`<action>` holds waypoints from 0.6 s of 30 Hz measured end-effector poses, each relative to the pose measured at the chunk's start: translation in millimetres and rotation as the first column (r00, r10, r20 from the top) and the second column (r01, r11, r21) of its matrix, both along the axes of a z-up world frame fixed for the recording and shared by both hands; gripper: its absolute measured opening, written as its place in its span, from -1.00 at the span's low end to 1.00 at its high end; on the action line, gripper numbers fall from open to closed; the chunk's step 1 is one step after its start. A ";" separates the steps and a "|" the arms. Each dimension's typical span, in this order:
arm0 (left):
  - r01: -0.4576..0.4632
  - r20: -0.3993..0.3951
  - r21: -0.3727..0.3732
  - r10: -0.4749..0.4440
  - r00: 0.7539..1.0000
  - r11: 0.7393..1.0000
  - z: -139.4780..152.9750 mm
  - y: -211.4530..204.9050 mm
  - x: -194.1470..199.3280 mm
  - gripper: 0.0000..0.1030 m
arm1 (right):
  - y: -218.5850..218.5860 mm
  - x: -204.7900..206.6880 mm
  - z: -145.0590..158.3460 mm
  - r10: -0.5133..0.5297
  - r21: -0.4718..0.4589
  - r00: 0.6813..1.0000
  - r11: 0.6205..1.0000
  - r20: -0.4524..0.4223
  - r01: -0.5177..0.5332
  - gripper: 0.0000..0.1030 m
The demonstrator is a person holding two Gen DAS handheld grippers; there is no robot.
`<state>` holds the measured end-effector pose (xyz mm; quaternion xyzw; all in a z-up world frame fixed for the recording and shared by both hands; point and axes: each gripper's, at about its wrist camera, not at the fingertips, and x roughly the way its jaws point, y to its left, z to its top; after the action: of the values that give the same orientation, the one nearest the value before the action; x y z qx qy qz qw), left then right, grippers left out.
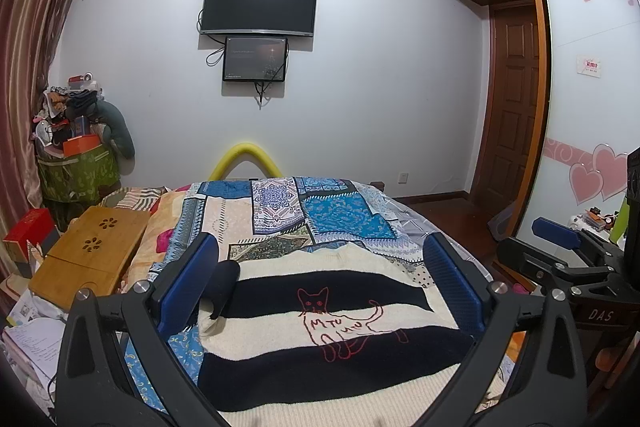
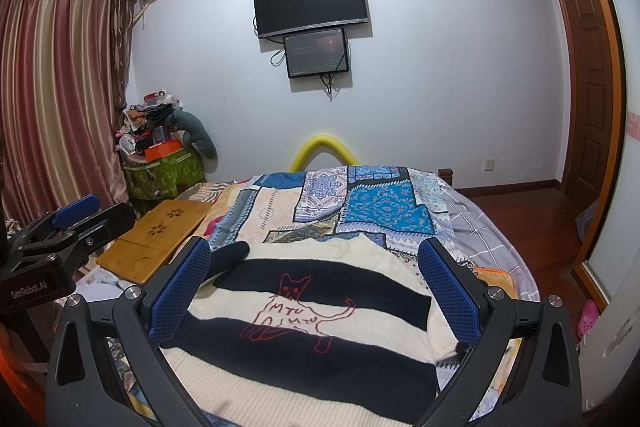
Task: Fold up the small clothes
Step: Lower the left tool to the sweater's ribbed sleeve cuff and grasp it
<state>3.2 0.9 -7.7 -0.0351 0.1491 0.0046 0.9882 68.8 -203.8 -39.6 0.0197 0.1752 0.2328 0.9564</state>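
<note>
The cream-and-black striped knitted sweater with a red outlined cat is lying flat on the bed, directly ahead of and below both tongs, its stripes running side to side across them. One dark sleeve is folding in at its left edge, nearer the left tongs, which are hovering wide apart and holding nothing. The right tongs are hanging equally wide and empty beside them. Underneath, a blue patchwork-print quilt is covering the bed; a bamboo lap tray is resting to the left, a wall-mounted black television facing beyond.

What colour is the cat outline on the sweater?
Red, stitched across the cream-and-navy striped sweater; clearest in the right wrist view.
</note>
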 end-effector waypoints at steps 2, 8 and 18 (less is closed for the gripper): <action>0.002 -0.003 -0.001 -0.002 1.000 1.000 -0.4 -0.1 0.7 1.00 | -0.1 0.1 -0.8 0.001 -0.001 1.000 1.000 -0.001 -0.001 1.00; -0.010 -0.021 -0.006 0.010 1.000 1.000 -3.3 8.1 11.6 1.00 | 1.8 7.9 -9.9 -0.006 -0.017 1.000 1.000 -0.007 0.006 1.00; -0.106 -0.125 -0.008 0.104 0.987 0.994 -31.6 54.2 58.9 1.00 | 12.1 47.8 -25.1 -0.048 -0.082 0.996 0.996 -0.070 0.042 1.00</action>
<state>62.1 55.1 -39.3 -0.0497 0.2083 0.0577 0.9751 116.7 -191.6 -64.7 -0.0066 0.2183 0.2031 0.9545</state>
